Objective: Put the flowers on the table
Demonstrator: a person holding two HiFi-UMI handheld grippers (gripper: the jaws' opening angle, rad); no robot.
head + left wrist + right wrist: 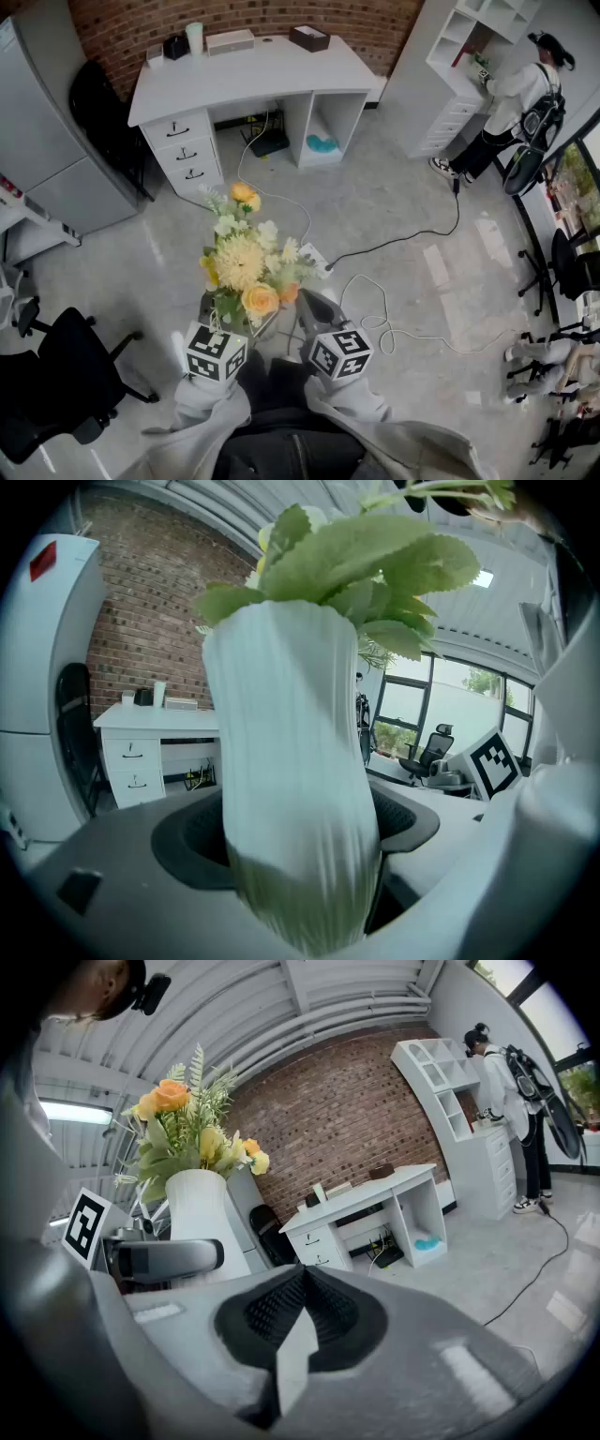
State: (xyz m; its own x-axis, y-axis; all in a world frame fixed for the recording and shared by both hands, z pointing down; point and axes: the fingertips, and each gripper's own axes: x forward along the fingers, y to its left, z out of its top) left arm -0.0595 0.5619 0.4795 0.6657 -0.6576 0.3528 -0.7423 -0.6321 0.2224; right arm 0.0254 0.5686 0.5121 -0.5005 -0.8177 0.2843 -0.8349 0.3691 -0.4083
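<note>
A bunch of yellow, orange and white flowers [246, 262] stands in a ribbed white vase [291, 789] that I carry above the floor. My left gripper [300, 855] is shut on the vase, whose body fills the gap between the jaws. In the right gripper view the vase [197, 1208] and flowers [178, 1119] show at the left. Beside it my right gripper [300, 1307] is shut with nothing in it, just right of the vase in the head view [307, 305]. The white desk [253, 70] stands well ahead against the brick wall.
On the desk sit a cup [195, 37] and boxes [230, 40]. Cables [375, 319] and a power strip [314, 258] lie on the floor ahead. A black office chair [56, 375] is at my left. A person [511, 94] stands at white shelves far right.
</note>
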